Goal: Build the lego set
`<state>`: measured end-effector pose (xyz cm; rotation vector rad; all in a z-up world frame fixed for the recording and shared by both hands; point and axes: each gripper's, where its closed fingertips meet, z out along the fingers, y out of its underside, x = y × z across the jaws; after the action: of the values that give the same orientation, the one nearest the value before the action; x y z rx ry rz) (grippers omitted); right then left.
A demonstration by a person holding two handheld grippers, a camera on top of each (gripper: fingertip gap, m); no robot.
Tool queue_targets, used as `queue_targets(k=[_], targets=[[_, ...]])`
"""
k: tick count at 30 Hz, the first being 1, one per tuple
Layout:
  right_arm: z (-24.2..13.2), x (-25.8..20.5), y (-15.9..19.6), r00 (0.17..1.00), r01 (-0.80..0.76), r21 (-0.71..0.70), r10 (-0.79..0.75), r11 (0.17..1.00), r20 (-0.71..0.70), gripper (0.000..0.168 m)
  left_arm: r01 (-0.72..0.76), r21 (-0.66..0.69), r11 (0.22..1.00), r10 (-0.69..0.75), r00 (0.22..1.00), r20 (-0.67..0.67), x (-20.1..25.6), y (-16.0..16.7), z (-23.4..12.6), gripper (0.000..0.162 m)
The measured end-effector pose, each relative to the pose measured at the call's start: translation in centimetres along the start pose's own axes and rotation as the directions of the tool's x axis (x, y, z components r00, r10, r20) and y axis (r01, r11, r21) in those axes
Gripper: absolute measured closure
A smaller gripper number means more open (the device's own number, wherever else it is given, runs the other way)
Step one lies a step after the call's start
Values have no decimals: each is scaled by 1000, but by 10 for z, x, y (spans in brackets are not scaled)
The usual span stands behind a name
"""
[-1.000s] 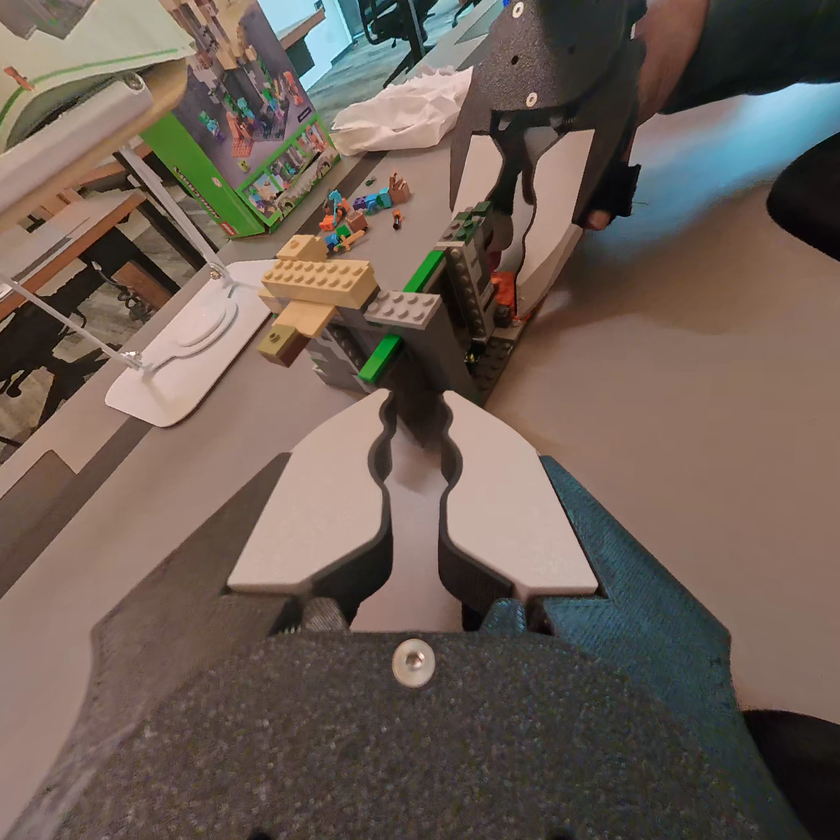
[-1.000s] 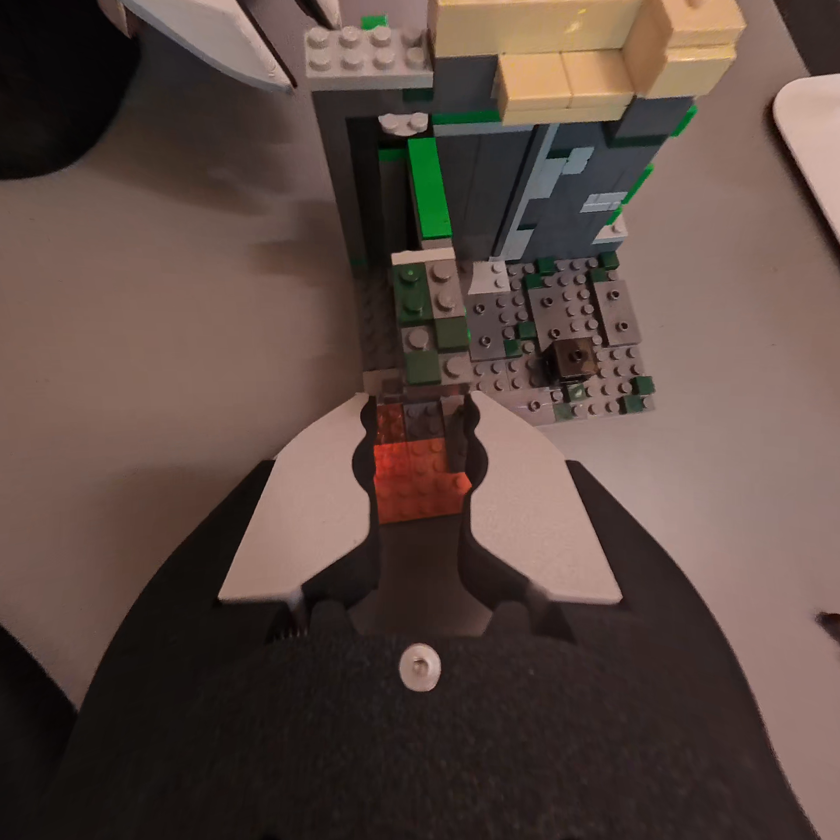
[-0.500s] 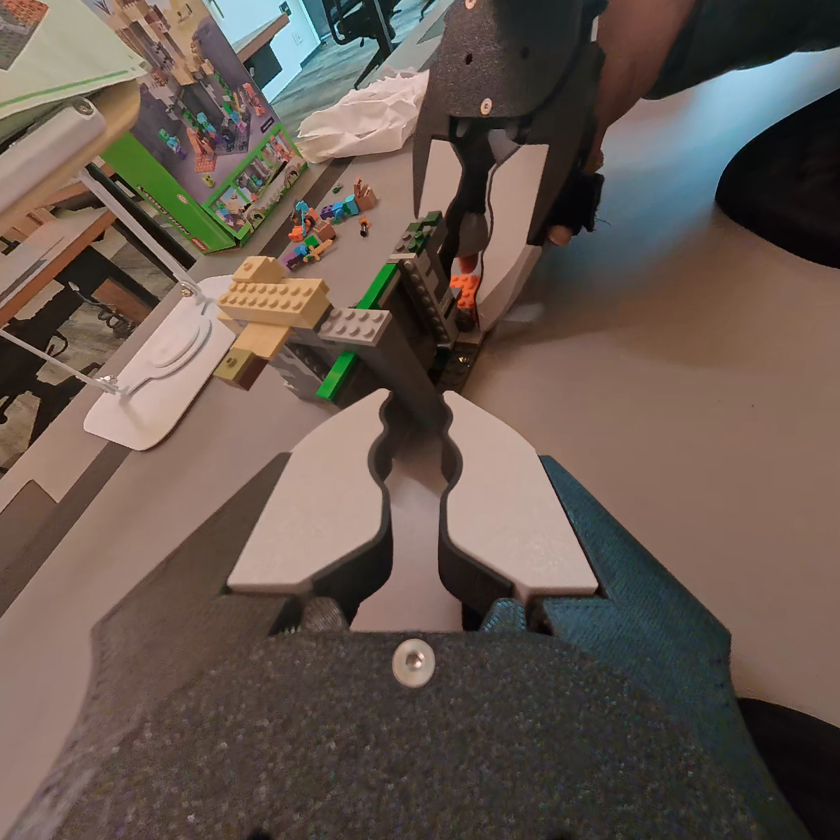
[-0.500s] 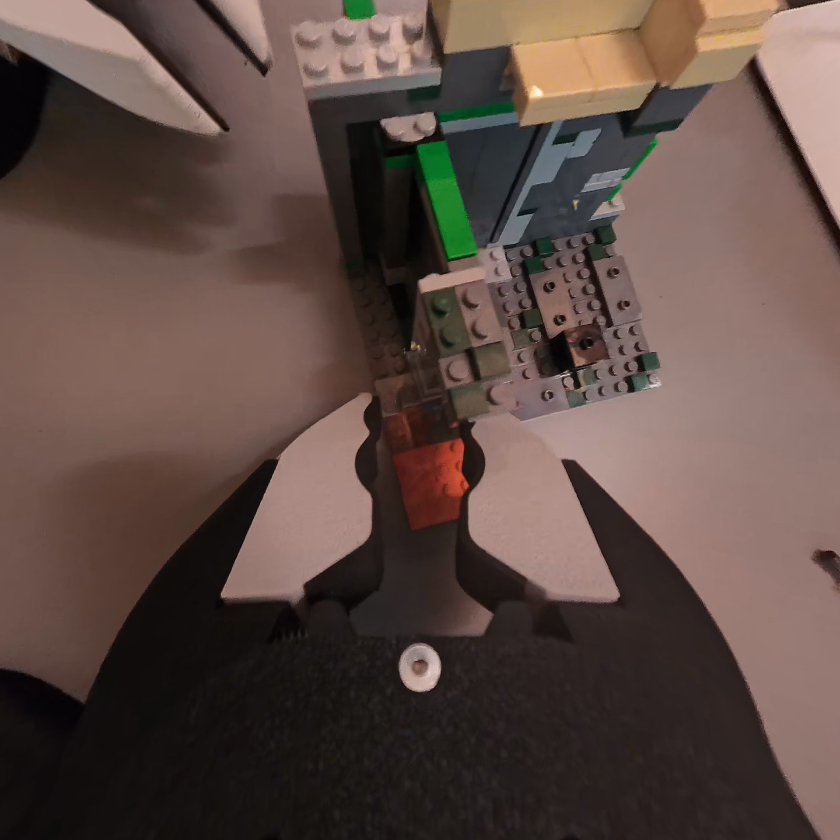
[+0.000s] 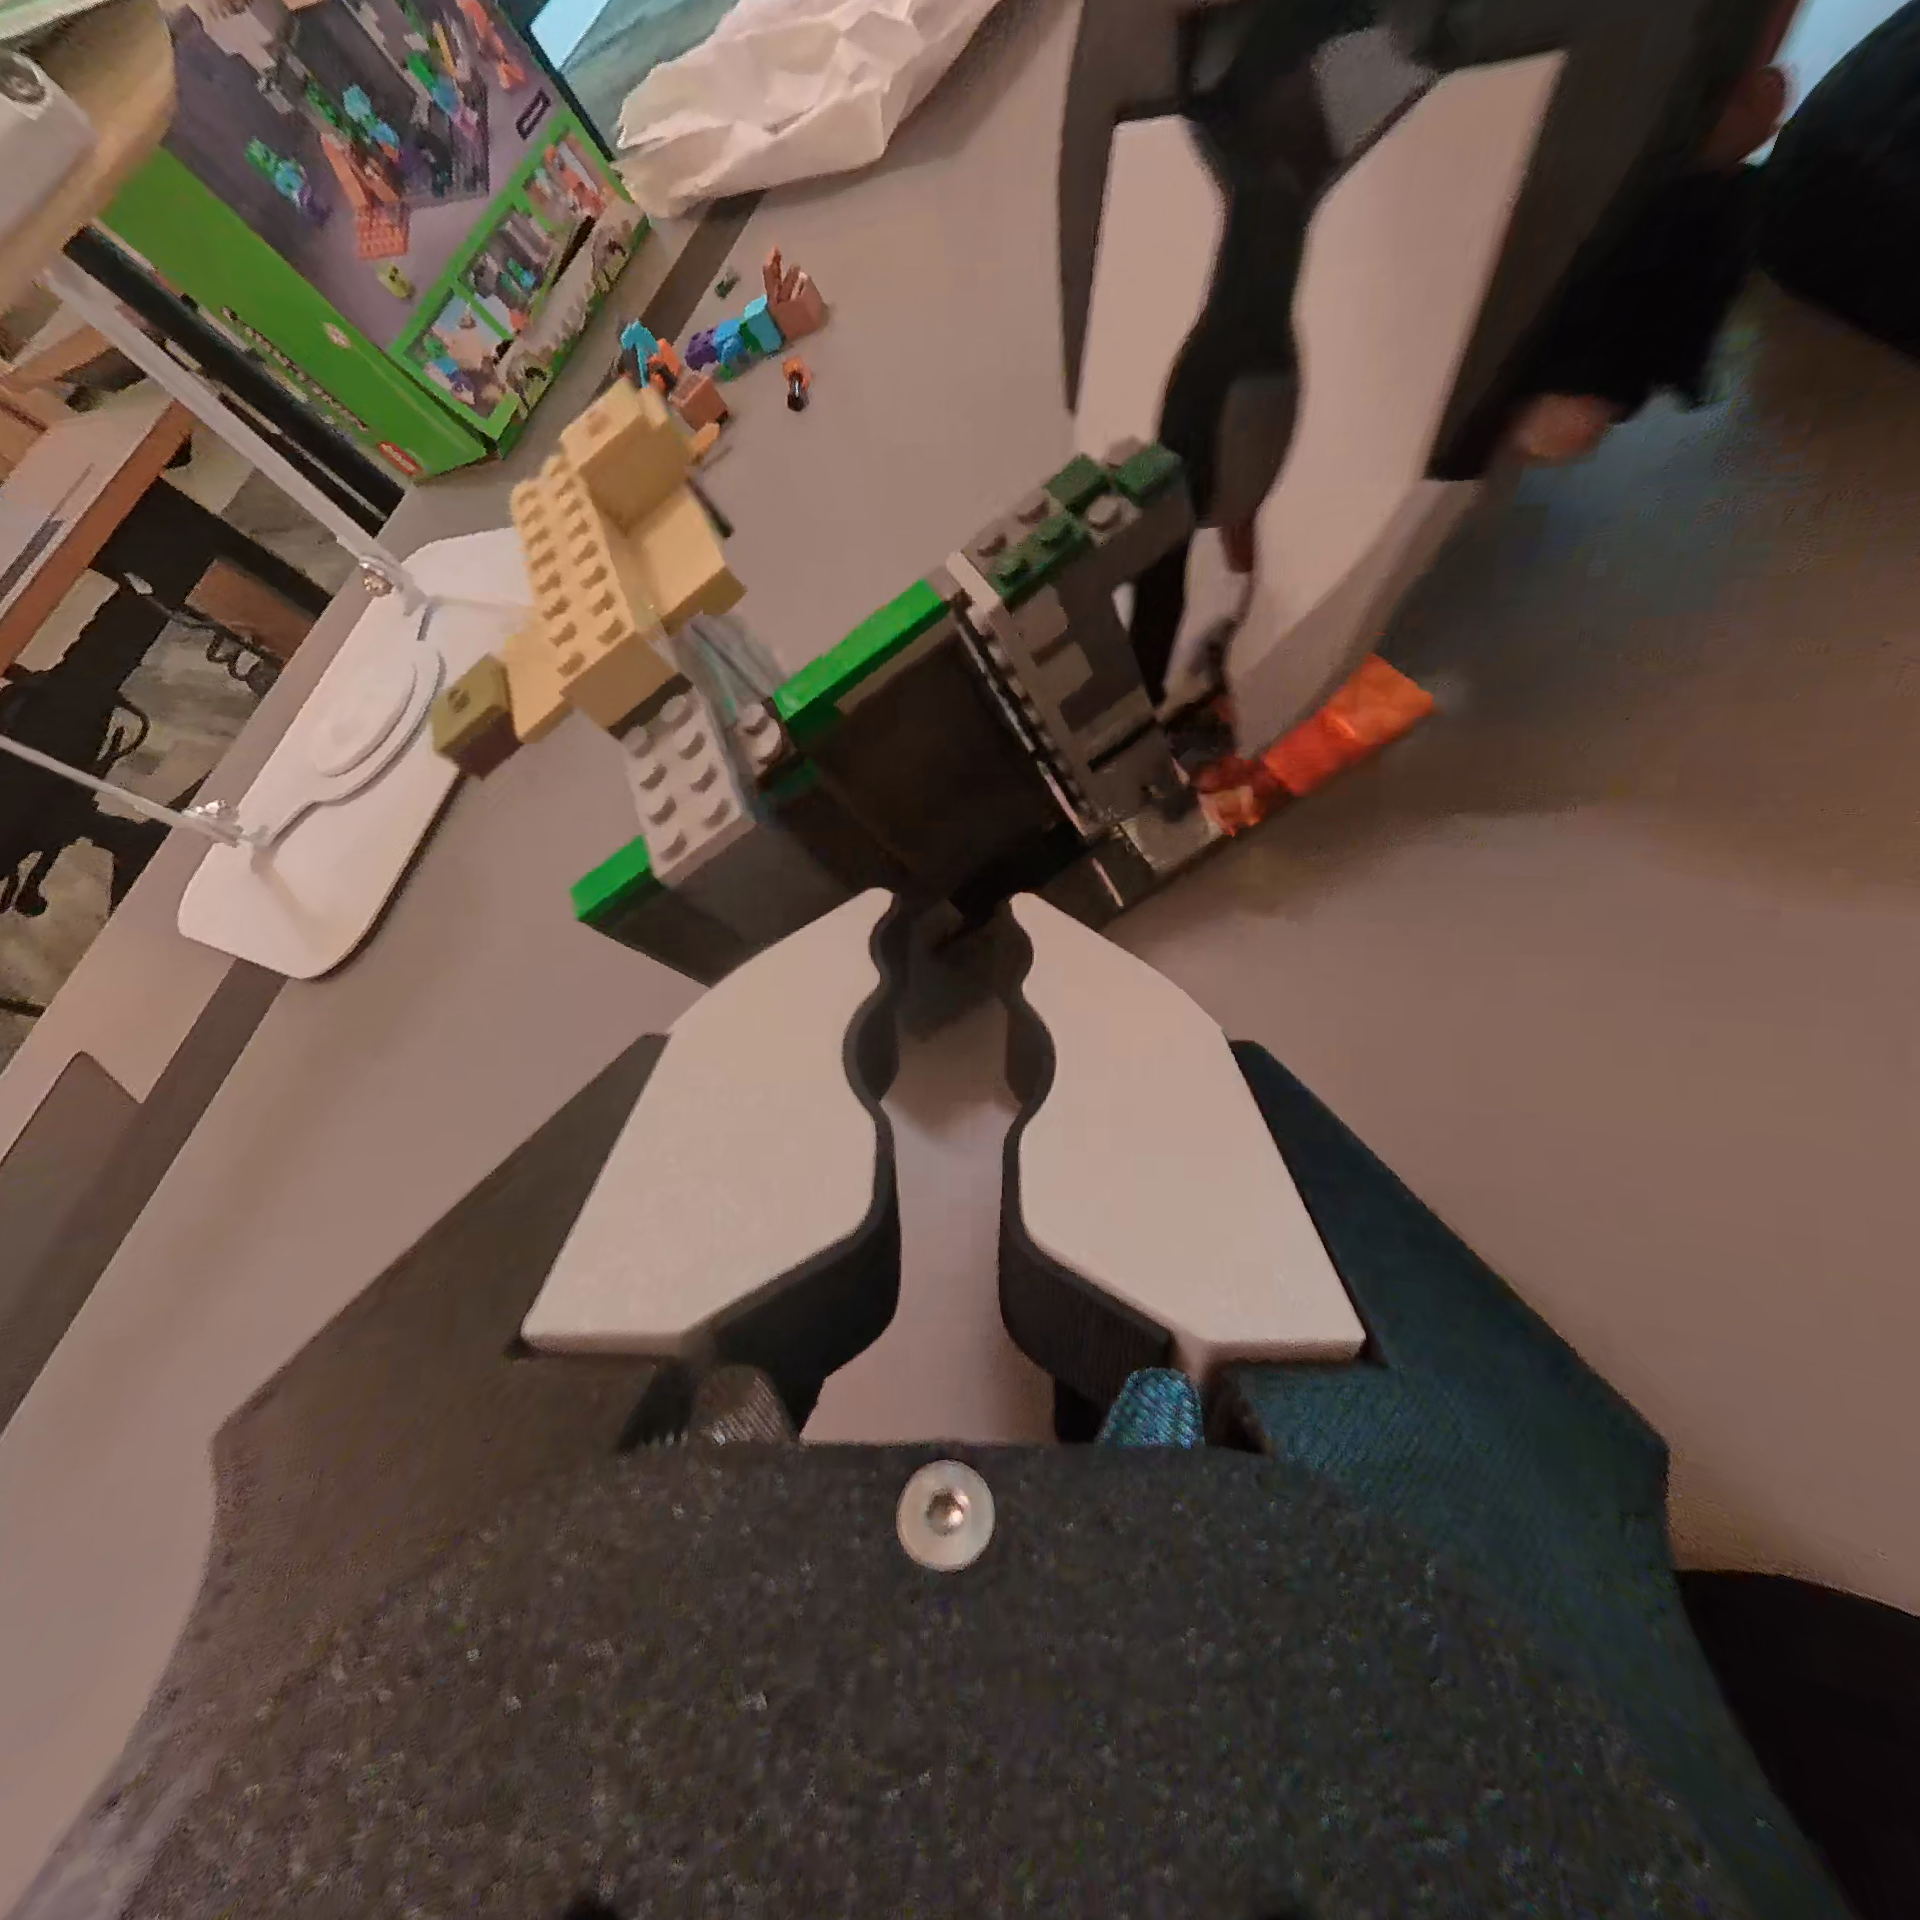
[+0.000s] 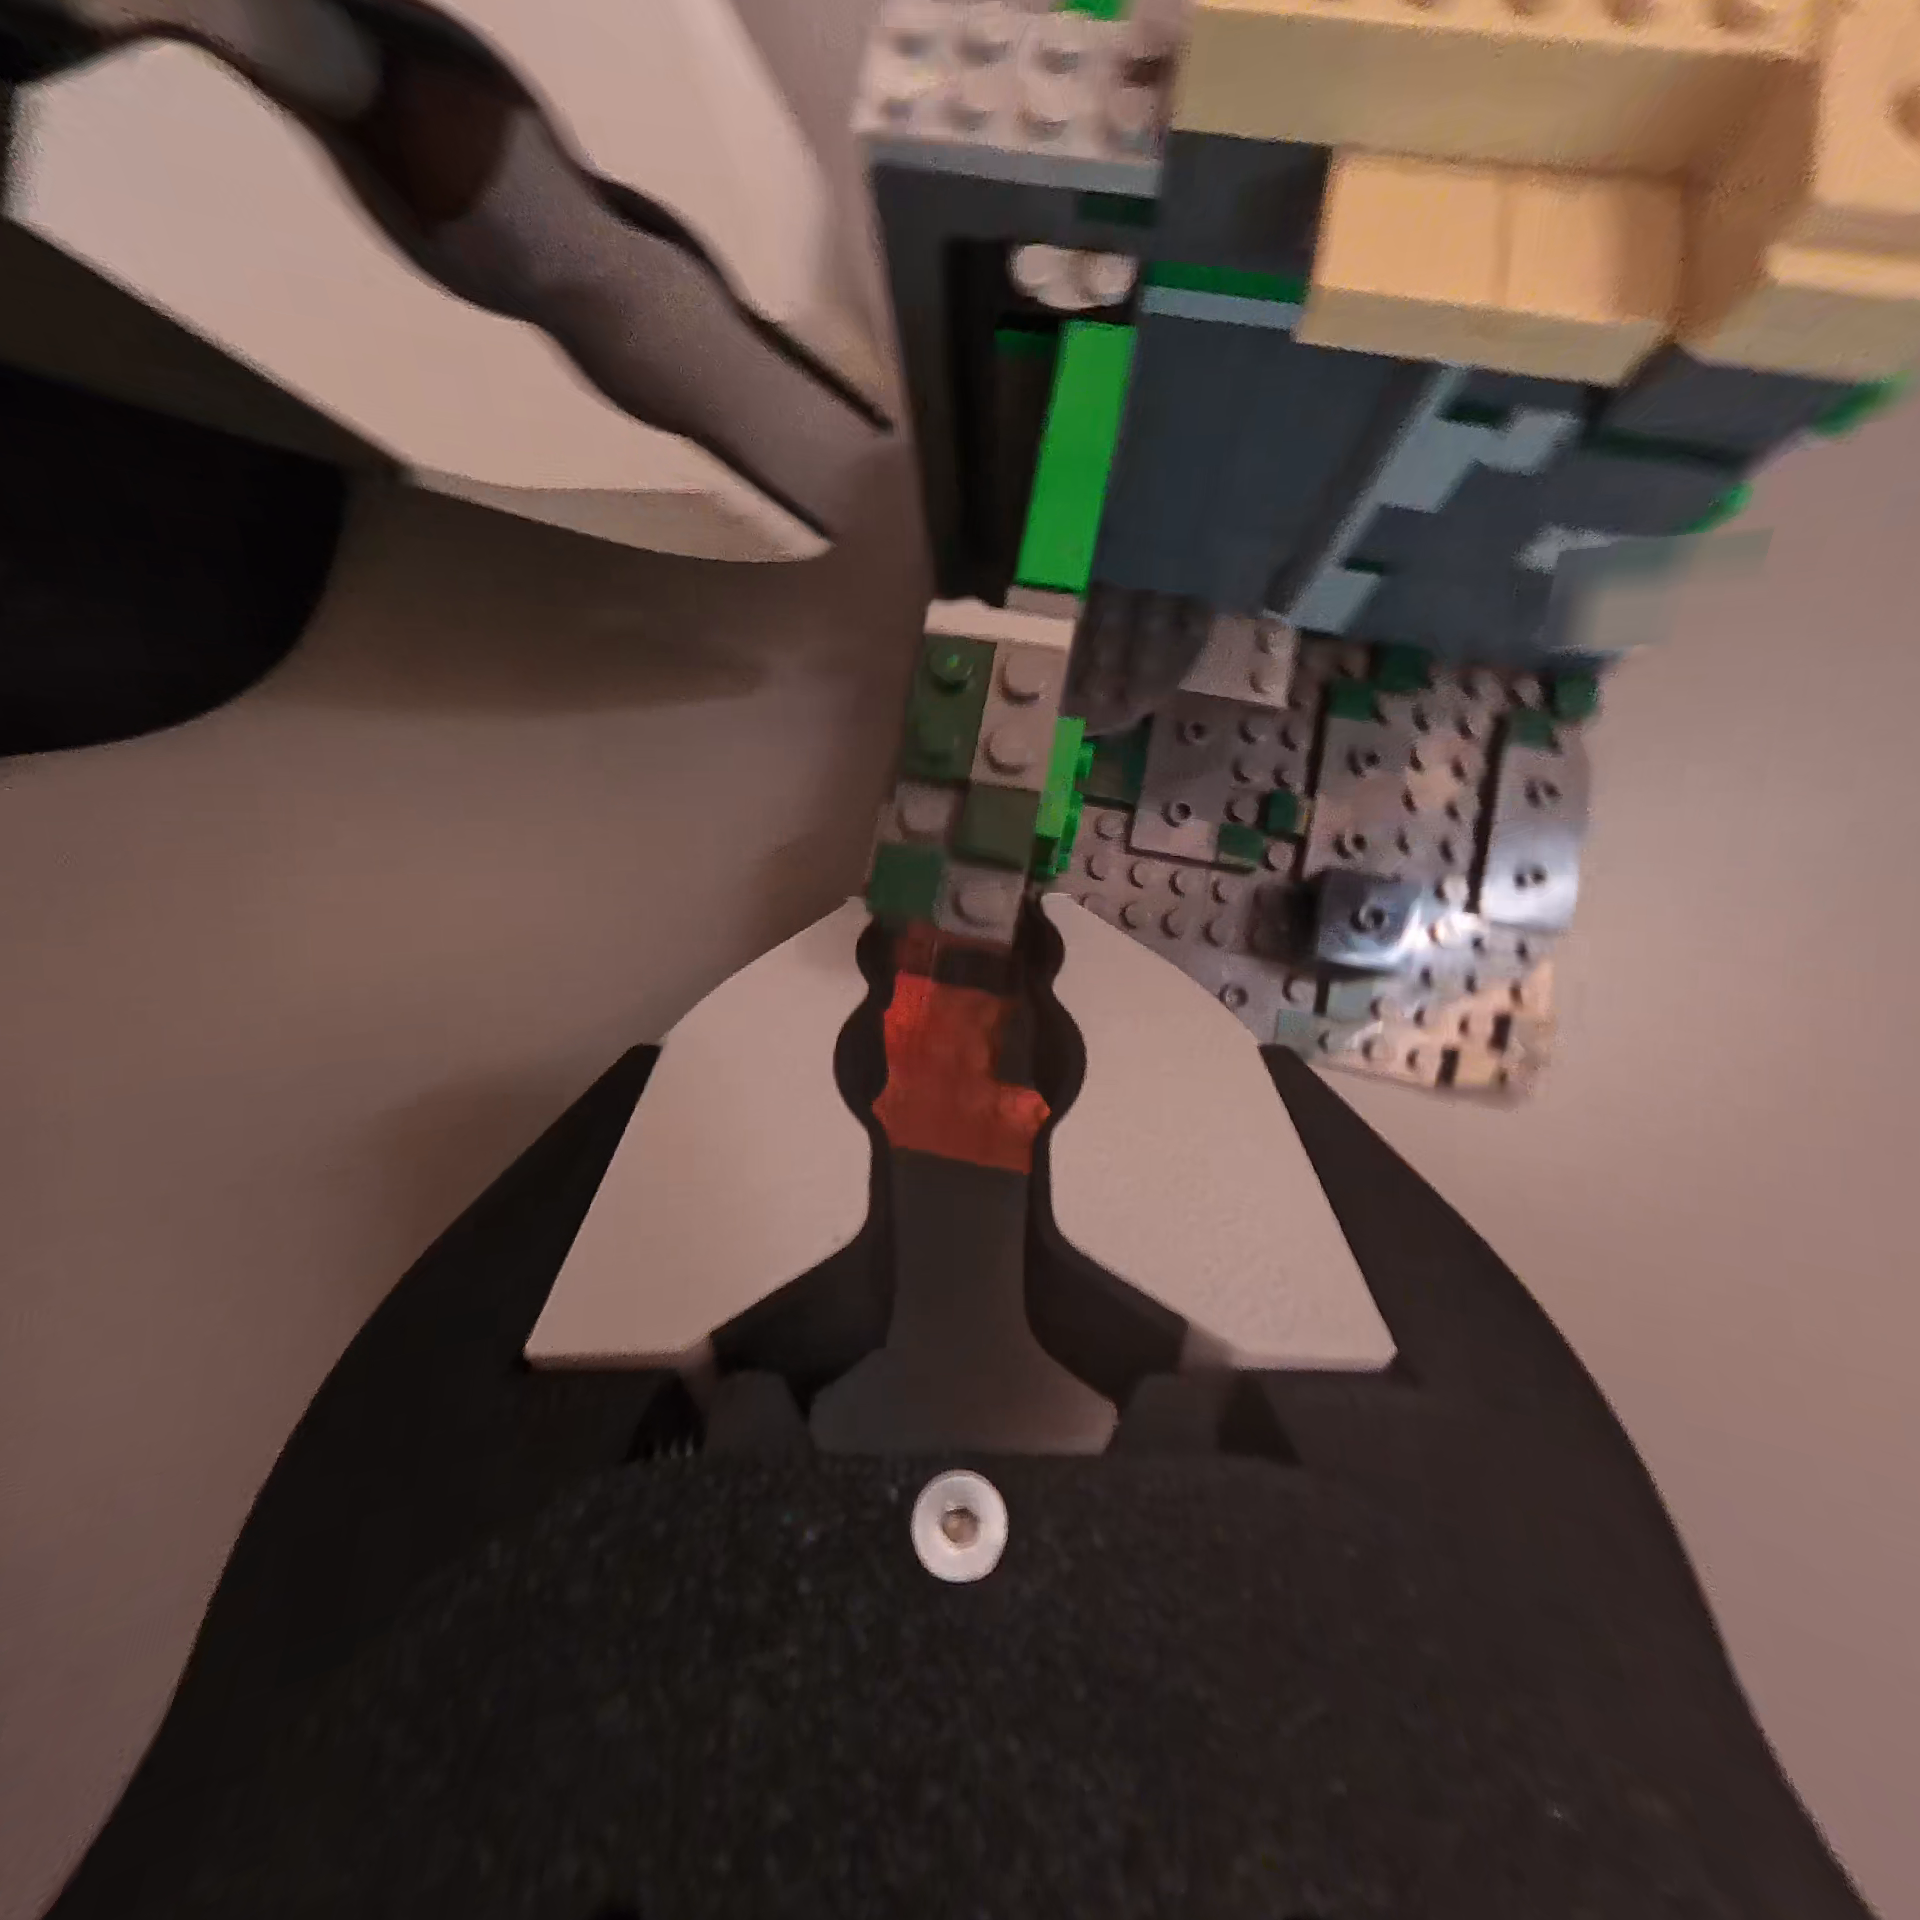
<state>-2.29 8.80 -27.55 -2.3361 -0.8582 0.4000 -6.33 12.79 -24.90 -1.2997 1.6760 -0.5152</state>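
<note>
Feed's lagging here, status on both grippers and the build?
Left gripper open, empty, at model's dark wall. Right gripper shut on orange-and-grey section. Nothing blocking.

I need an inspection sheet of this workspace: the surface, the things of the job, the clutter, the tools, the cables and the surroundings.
Surface: grey table, bare near the tools.
Job's things: Lego build with tan bricks on top, green strips and an orange section at its base; loose small pieces farther back.
Clutter: set box, white crumpled bag, white stand base.
Tools: left tool at the build's dark wall, narrow gap, nothing held; right tool straddles the orange section, grip unclear through blur.
Cables: nothing seen.
Surroundings: floor and furniture past the table's left edge.
</note>
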Motion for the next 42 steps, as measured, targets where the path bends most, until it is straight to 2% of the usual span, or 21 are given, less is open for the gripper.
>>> queue_targets(k=[4,8,11,13,17,22,24,31,37,42], targets=[[-6,-27,-5,992,80,50,-85,996,91,145,10,-39,999,-9,1000,22,-6,10,5,147],[-24,-6,-11,987,160,92,-162,983,12,145,7,-75,997,-4,999,41,-12,17,12,146],[-31,33,-6,974,203,41,-197,978,-111,144,7,-99,995,-1,998,61,-19,22,18,146],[-28,45,-2,966,233,17,-229,972,-117,144,6,-111,994,2,997,72,-23,24,22,146],[-16,37,-2,956,290,37,-288,956,-45,143,18,-107,994,-8,996,93,-34,26,29,146],[2,32,-6,931,362,-10,-362,932,-55,143,18,-66,998,-13,997,78,-42,22,37,148],[7,32,-5,934,351,-27,-352,936,-58,149,21,-56,998,-17,997,81,-44,22,36,145],[7,31,-5,975,211,-20,-212,977,-69,150,68,-15,998,-67,995,73,-47,20,13,144],[7,30,-5,991,72,-12,-73,997,-112,151,107,37,994,-105,993,-45,-28,12,-2,139],[8,29,-6,988,59,-10,-60,998,-142,151,132,28,991,-130,989,-66,-22,10,3,138]])
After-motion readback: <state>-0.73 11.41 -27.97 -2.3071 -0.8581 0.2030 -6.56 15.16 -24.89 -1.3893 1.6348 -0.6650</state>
